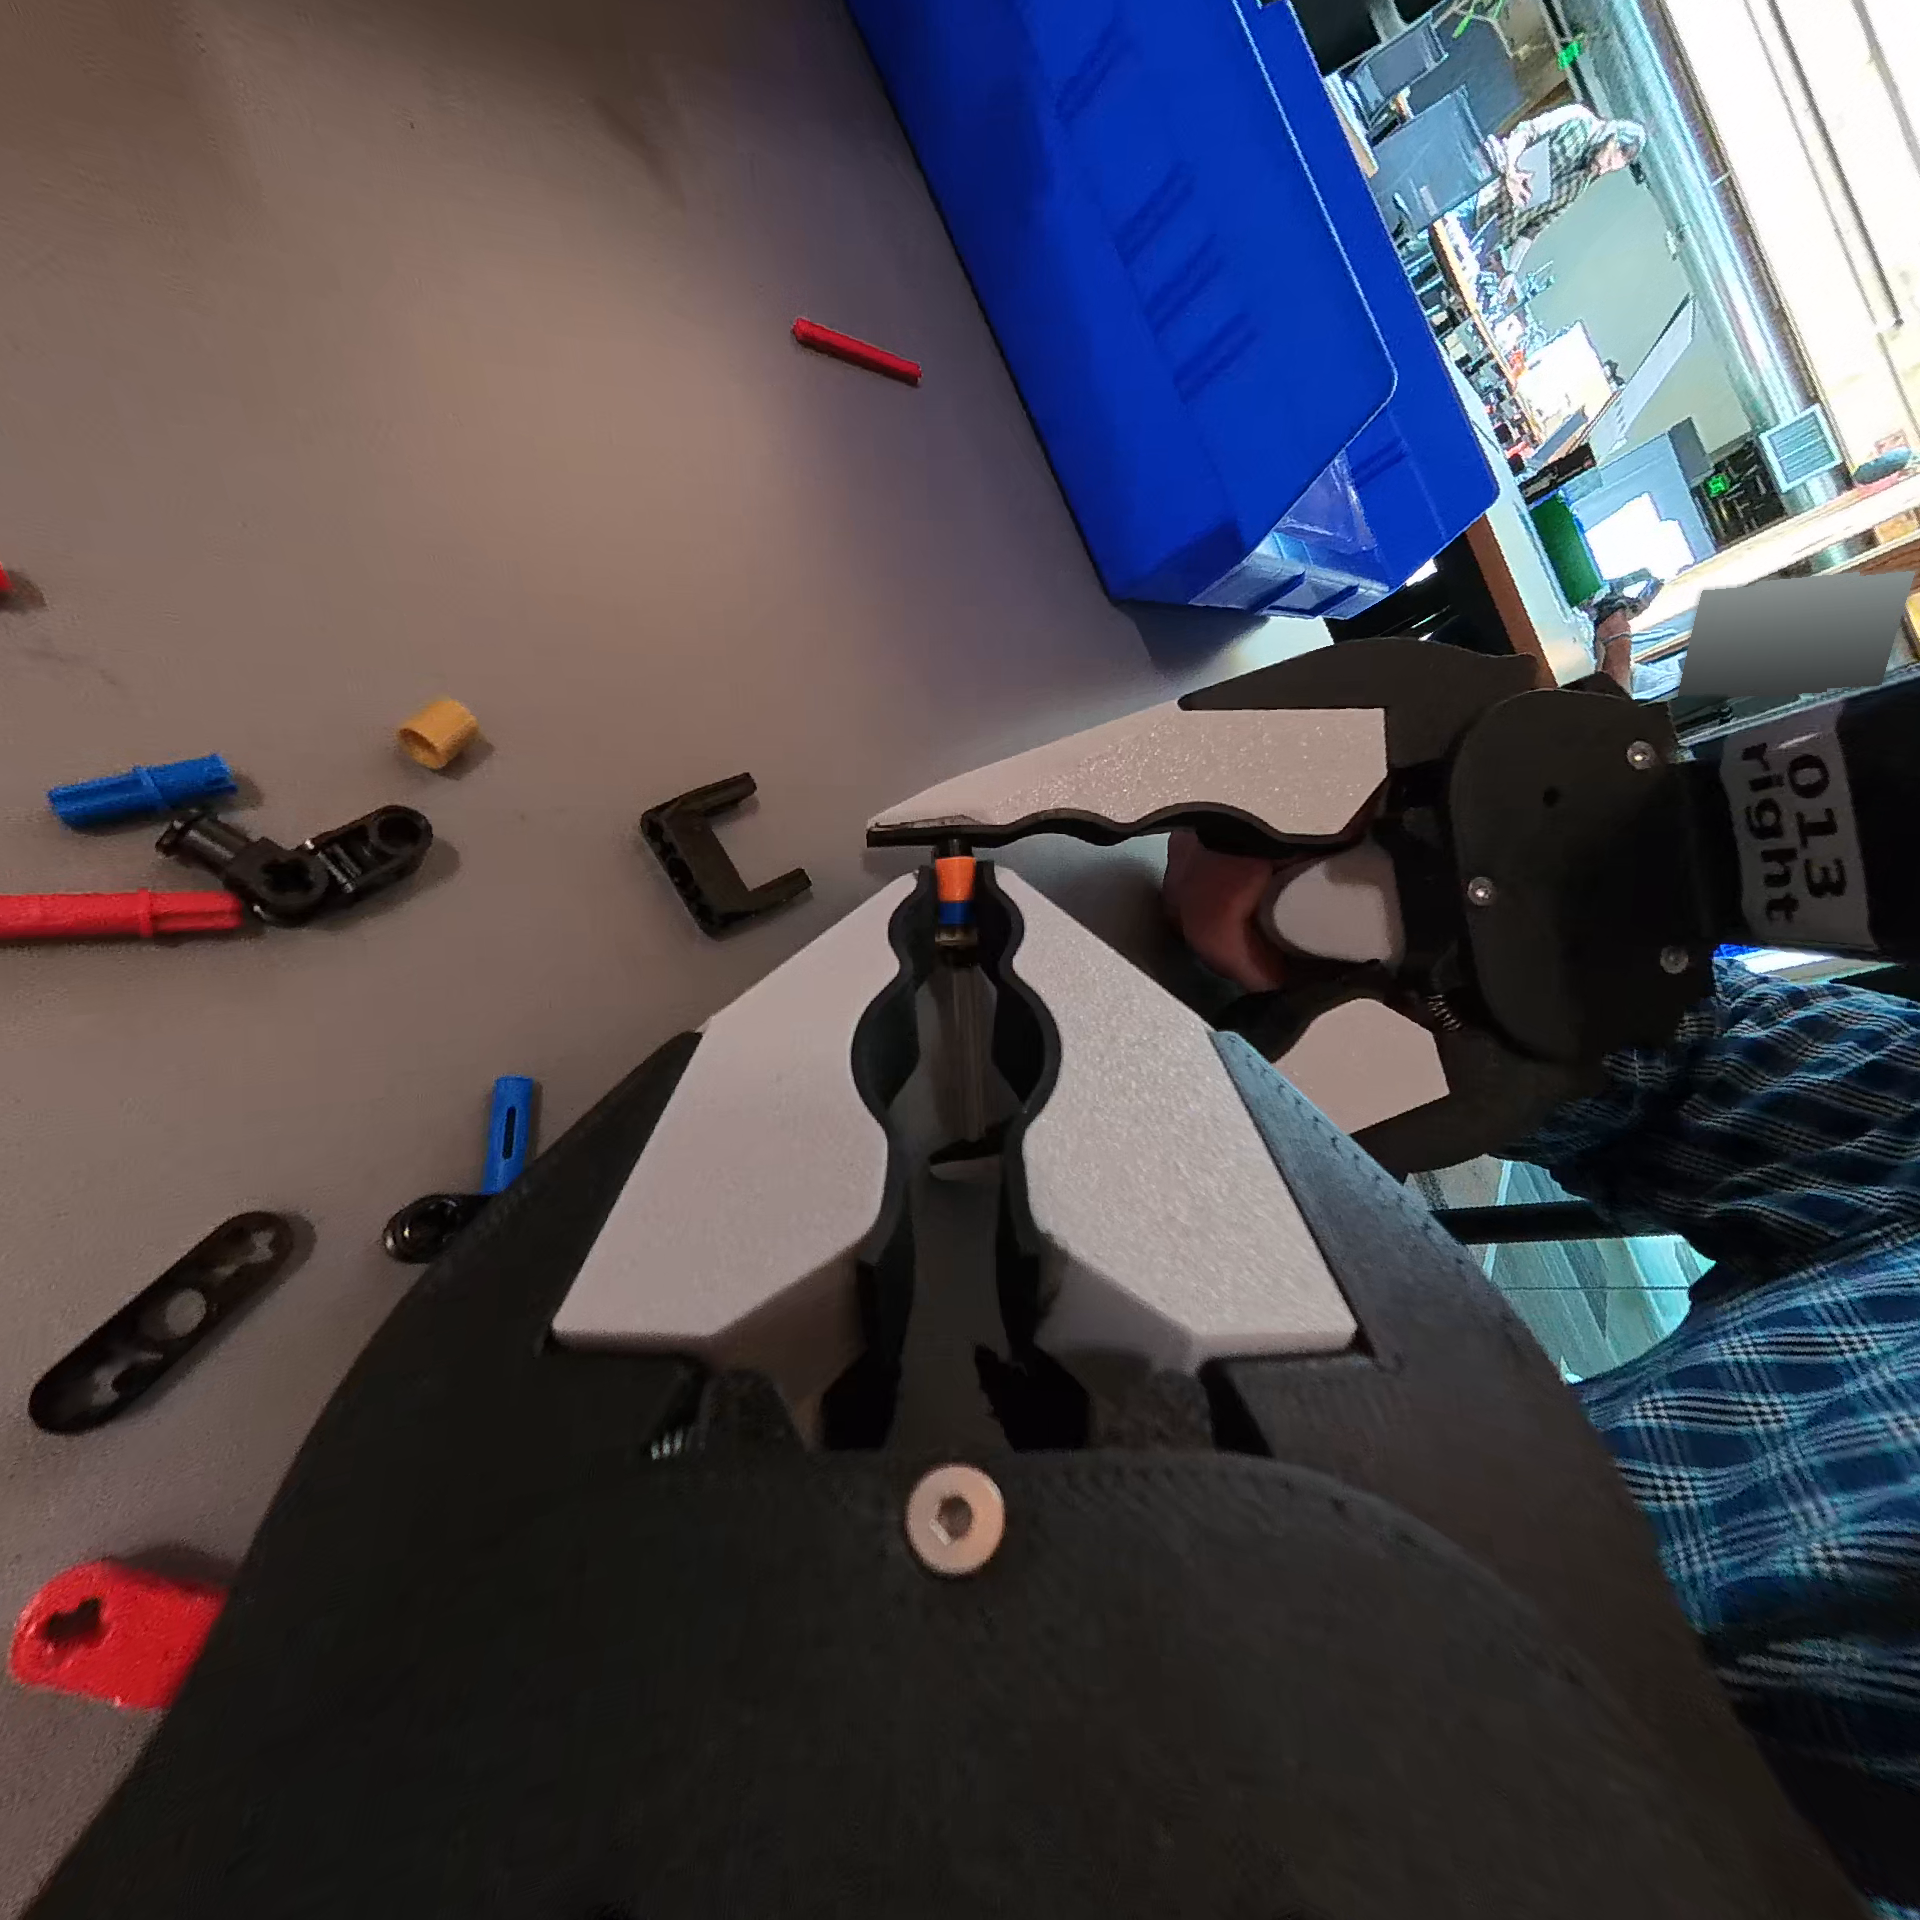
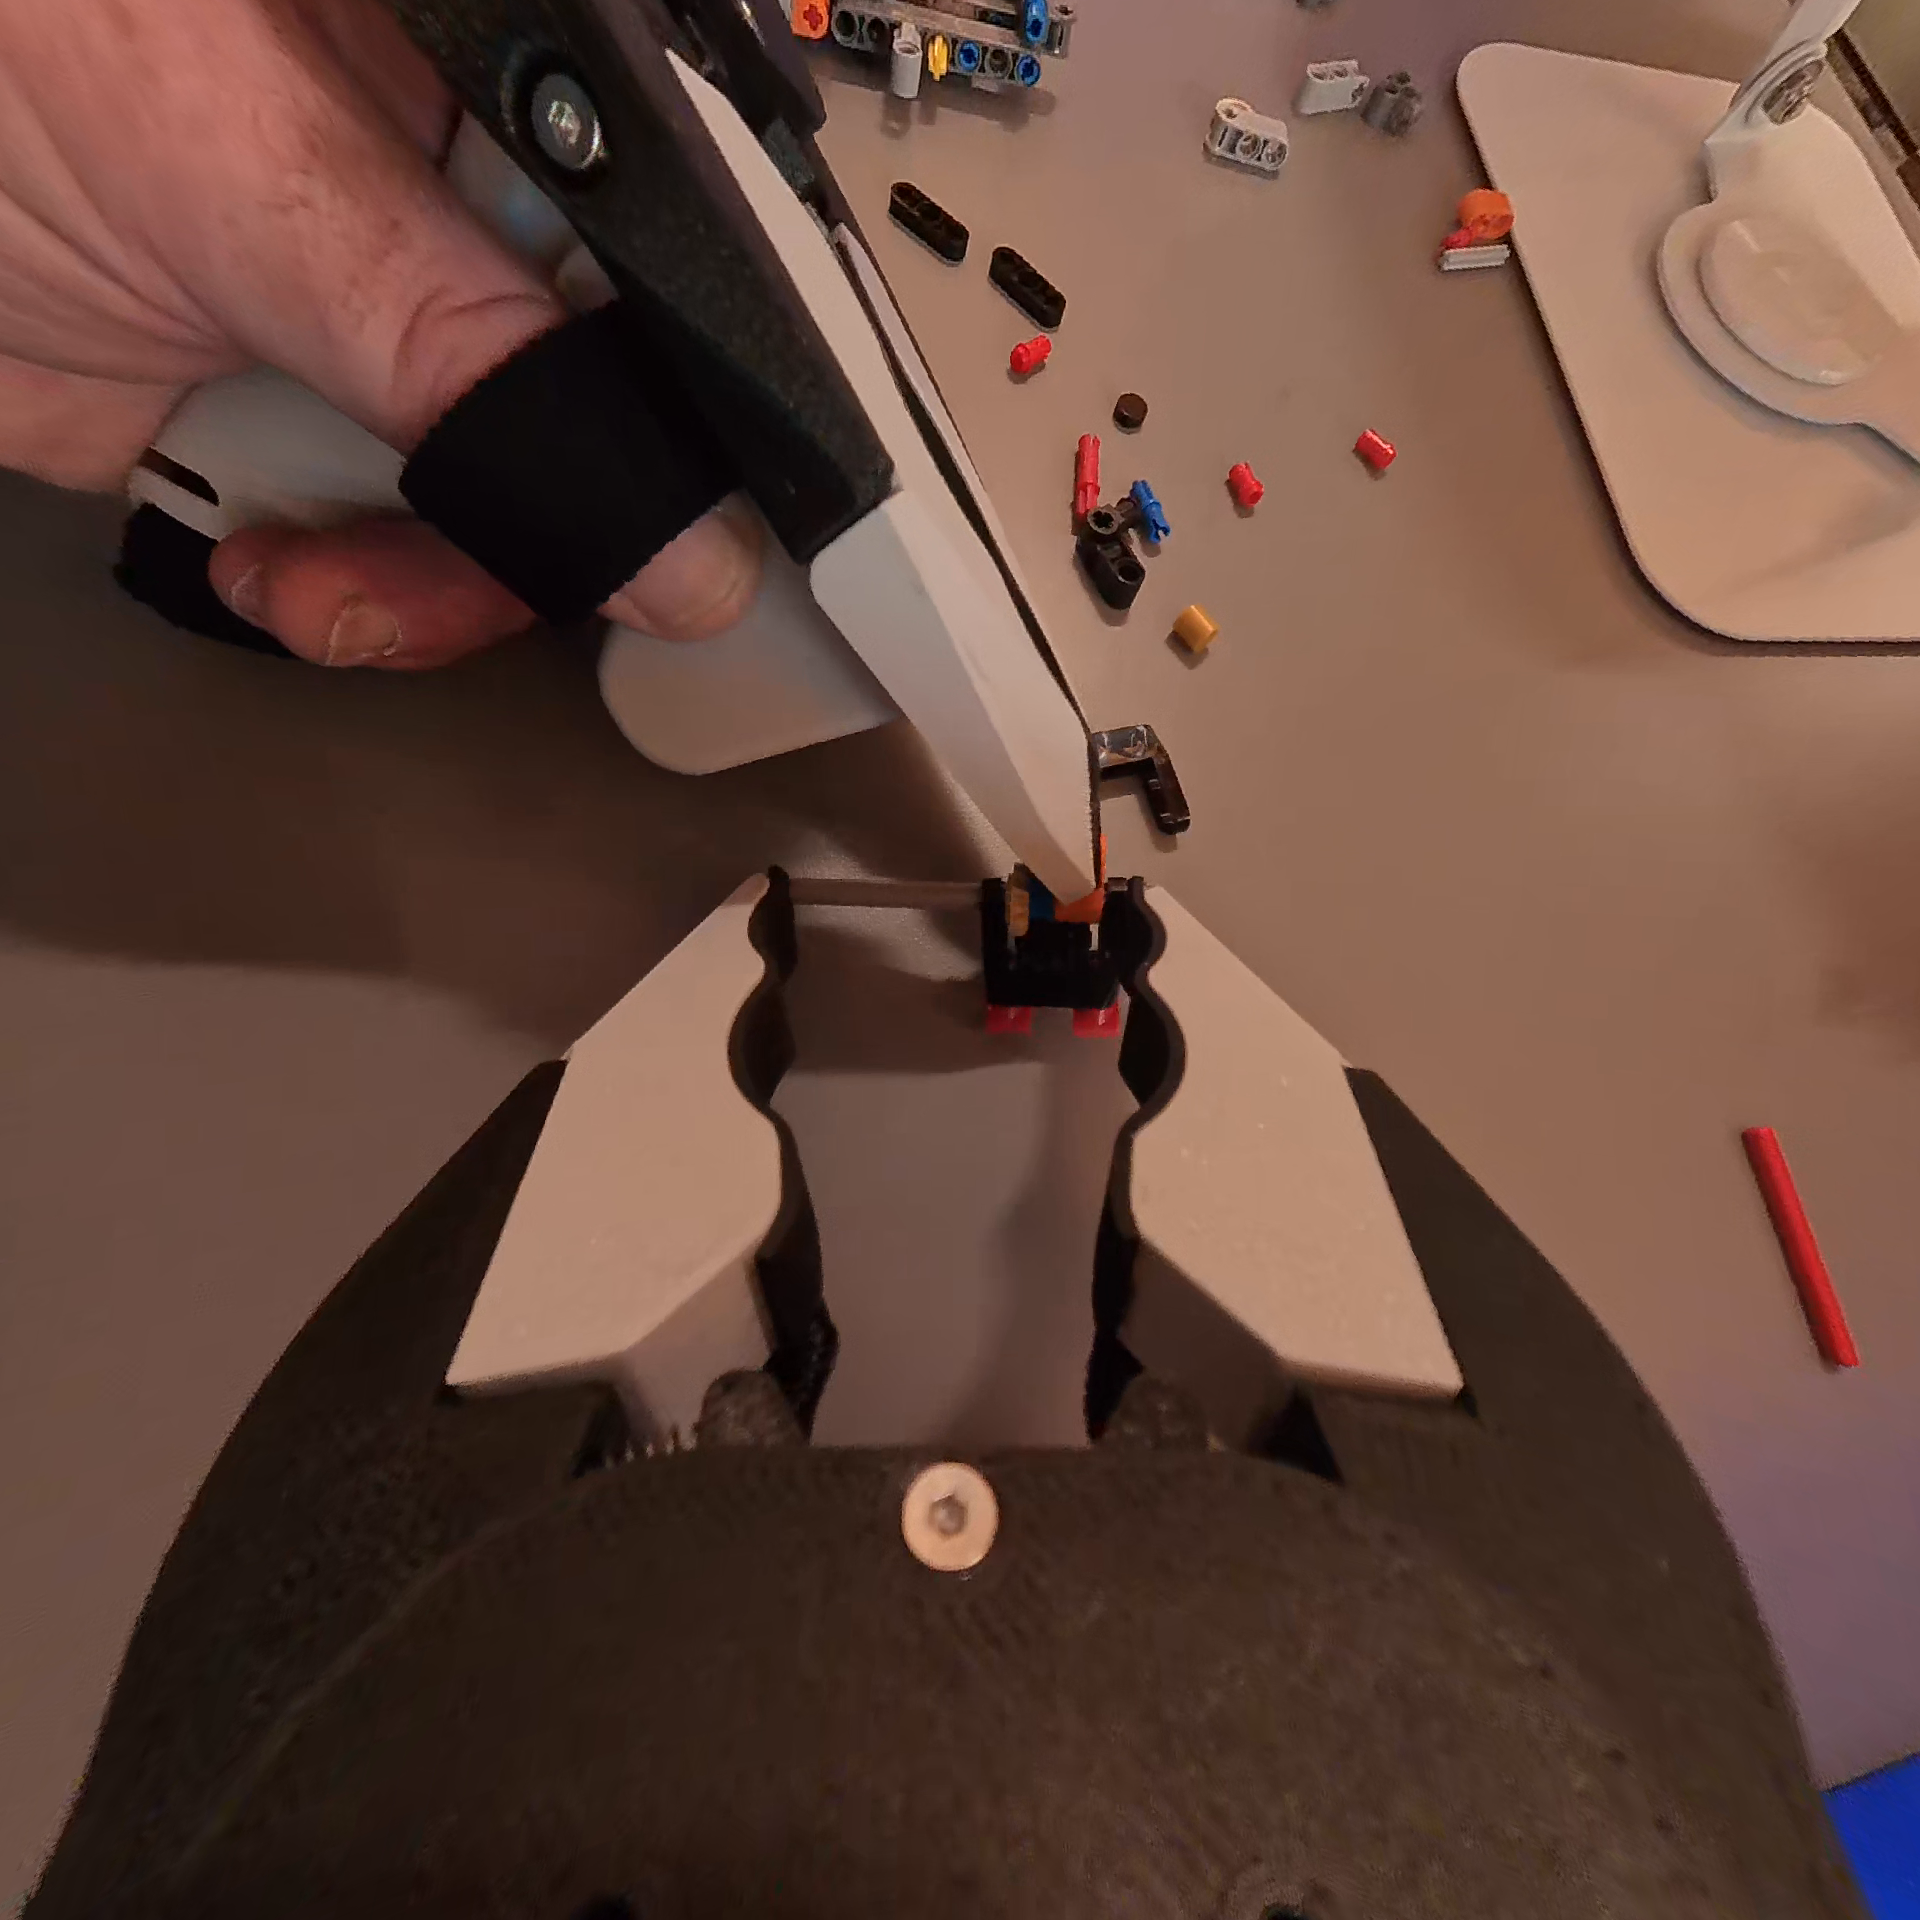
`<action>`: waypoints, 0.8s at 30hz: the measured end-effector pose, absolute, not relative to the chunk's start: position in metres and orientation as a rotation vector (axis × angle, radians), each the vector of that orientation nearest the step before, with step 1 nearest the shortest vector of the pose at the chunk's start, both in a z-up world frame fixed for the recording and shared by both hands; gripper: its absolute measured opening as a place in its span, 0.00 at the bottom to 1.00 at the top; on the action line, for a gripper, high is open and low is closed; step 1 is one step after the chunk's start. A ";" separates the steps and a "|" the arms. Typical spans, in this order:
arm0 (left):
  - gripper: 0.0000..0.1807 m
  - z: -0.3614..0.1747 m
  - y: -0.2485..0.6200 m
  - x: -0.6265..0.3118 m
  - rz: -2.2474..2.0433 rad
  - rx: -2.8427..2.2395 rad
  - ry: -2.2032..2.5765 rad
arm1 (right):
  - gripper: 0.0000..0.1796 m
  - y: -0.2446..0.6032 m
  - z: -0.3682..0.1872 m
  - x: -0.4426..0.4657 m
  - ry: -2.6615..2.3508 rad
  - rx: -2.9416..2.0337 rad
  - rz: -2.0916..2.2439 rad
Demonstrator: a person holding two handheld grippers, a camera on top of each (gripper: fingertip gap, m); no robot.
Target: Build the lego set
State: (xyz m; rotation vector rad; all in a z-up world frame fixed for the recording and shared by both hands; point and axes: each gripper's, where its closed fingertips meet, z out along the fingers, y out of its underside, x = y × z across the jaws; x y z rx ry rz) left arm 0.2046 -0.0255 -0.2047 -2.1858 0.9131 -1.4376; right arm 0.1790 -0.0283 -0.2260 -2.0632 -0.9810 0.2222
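Observation:
A small assembly (image 2: pixel 1049 961), a black block with red pins on a thin grey axle (image 2: pixel 883 890) with orange and blue bushes (image 1: pixel 953 883), hangs above the grey table. My left gripper (image 1: pixel 954 883) is shut on it at the bushes; the axle runs through the gap between its fingers. In the right wrist view it (image 2: pixel 1075 862) reaches in from the upper left, held by a hand (image 2: pixel 260 260). My right gripper (image 2: pixel 961 899) spans the assembly lengthwise: one fingertip touches the axle's free end, the other the black block. One of its fingers (image 1: pixel 1091 790) shows in the left wrist view.
Loose parts lie on the table: a black C-shaped piece (image 2: pixel 1143 774), a yellow bush (image 2: pixel 1195 627), a red axle (image 2: pixel 1797 1247), a flat black beam (image 1: pixel 166 1320), a red beam (image 1: pixel 104 1642). A blue bin (image 1: pixel 1143 312) stands at the edge. A white stand (image 2: pixel 1558 312) sits far right. My two grippers' fingertips are within a few centimetres of each other. The yellow bush (image 2: pixel 1195 627) lies around 7 centimetres away from my right fingertips. It is also in sight in the left wrist view (image 1: pixel 433 735).

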 end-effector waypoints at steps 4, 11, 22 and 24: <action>0.03 -0.205 -0.025 0.204 -1.436 -2.189 0.910 | 0.33 -0.029 -0.226 0.179 -0.992 -2.059 0.216; 0.03 -0.205 -0.025 0.204 -1.434 -2.187 0.915 | 0.33 -0.029 -0.226 0.179 -1.004 -2.054 0.207; 0.03 -0.206 -0.026 0.204 -1.422 -2.184 0.930 | 0.32 -0.029 -0.227 0.179 -1.036 -2.041 0.177; 0.03 -0.206 -0.026 0.204 -1.421 -2.183 0.930 | 0.32 -0.030 -0.226 0.179 -1.043 -2.037 0.169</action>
